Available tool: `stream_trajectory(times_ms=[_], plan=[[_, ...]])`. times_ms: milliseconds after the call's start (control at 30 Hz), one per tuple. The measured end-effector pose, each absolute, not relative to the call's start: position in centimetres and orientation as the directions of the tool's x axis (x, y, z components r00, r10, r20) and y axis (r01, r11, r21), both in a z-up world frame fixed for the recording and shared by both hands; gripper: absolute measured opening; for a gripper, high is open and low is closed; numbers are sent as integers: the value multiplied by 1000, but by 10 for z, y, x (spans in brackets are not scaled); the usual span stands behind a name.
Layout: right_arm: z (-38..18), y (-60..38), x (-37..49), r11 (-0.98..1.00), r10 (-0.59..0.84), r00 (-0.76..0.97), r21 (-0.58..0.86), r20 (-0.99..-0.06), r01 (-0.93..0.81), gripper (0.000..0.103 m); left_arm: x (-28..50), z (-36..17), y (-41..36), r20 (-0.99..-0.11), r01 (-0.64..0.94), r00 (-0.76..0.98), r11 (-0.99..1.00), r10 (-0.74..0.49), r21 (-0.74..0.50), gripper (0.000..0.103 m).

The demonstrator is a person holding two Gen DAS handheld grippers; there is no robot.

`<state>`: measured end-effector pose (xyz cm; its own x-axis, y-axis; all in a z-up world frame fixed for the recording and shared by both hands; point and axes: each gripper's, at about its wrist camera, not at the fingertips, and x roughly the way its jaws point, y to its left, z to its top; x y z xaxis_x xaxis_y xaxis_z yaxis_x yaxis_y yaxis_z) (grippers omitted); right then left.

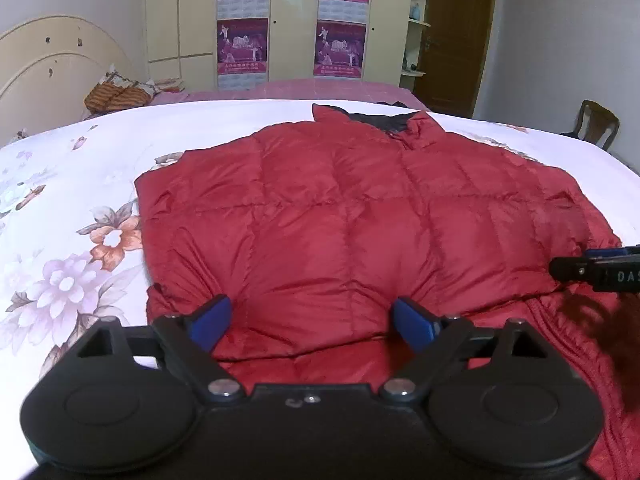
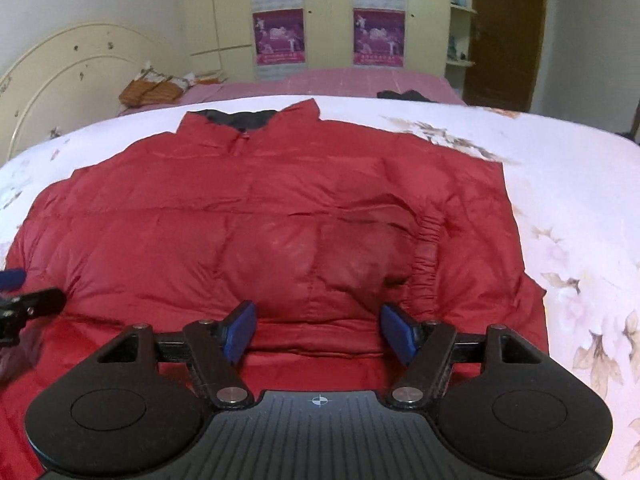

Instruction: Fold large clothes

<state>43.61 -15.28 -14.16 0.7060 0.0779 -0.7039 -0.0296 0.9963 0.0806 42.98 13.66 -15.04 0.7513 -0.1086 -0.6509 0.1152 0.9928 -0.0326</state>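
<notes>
Left wrist view, left to right: cream headboard (image 1: 48,60) at far left, an orange patterned bundle (image 1: 116,94) on the pink cover beside it, floral bedsheet (image 1: 68,240) across the near bed. Red puffer jacket (image 1: 360,208) lies flat on the sheet, centre frame, collar with dark lining at the far end, sleeves folded in over the body. Left gripper (image 1: 312,318) is low over the jacket's near hem, jaws spread wide, blue pads (image 1: 210,322) apart with only red fabric showing between them; cannot tell if the pads touch the cloth. Wardrobe with purple posters (image 1: 242,46) behind, brown door (image 1: 456,36) further right, wooden chair (image 1: 596,122) at the right edge. A tip of the right gripper (image 1: 596,274) pokes in from the right edge over the jacket's side. Right wrist view, left to right: left gripper tip at the left edge, over the jacket edge; same jacket (image 2: 280,216) fills the middle, collar far, an elastic cuff (image 2: 428,248) lying on the right part of the body. Right gripper (image 2: 318,330) is over the near hem, jaws wide apart, holding nothing. Floral sheet (image 2: 580,220) on the right side, dark clothing item (image 2: 404,95) on the pink cover beyond.
</notes>
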Motion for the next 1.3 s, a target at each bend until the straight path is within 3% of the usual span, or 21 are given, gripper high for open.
stream_trajectory(times_ms=[133, 167, 233, 333, 367, 400, 433, 1000, 1300], plan=[[-134, -152, 433, 997, 76, 692, 67, -718, -40, 68, 425, -145, 131, -658, 106, 750, 994, -75, 8, 90], [-128, -154, 431, 996, 80, 691, 78, -718, -35, 69, 421, -142, 130, -663, 100, 746, 995, -63, 18, 91], [-112, -161, 420, 994, 90, 717, 107, -691, -21, 69, 412, -136, 129, -664, 75, 748, 996, -19, 57, 103], [-97, -176, 394, 986, 120, 733, 168, -670, -7, 69, 390, -131, 129, -668, 52, 744, 995, 21, 89, 103], [-95, -181, 384, 984, 122, 733, 180, -670, 2, 75, 383, -129, 130, -672, 46, 740, 995, 27, 91, 103], [-93, -188, 372, 981, 119, 735, 191, -668, 14, 87, 374, -128, 131, -673, 39, 738, 995, 36, 96, 103], [-92, -193, 360, 980, 118, 742, 199, -660, 21, 90, 366, -126, 131, -671, 38, 740, 994, 41, 102, 103], [-84, -279, 131, 949, 72, 729, 271, -680, 159, 90, 160, -123, 191, -662, -129, 730, 986, 168, 108, 103], [-84, -280, 79, 944, 85, 730, 290, -678, 159, 90, 96, -121, 186, -636, -137, 757, 988, 151, 72, 103]])
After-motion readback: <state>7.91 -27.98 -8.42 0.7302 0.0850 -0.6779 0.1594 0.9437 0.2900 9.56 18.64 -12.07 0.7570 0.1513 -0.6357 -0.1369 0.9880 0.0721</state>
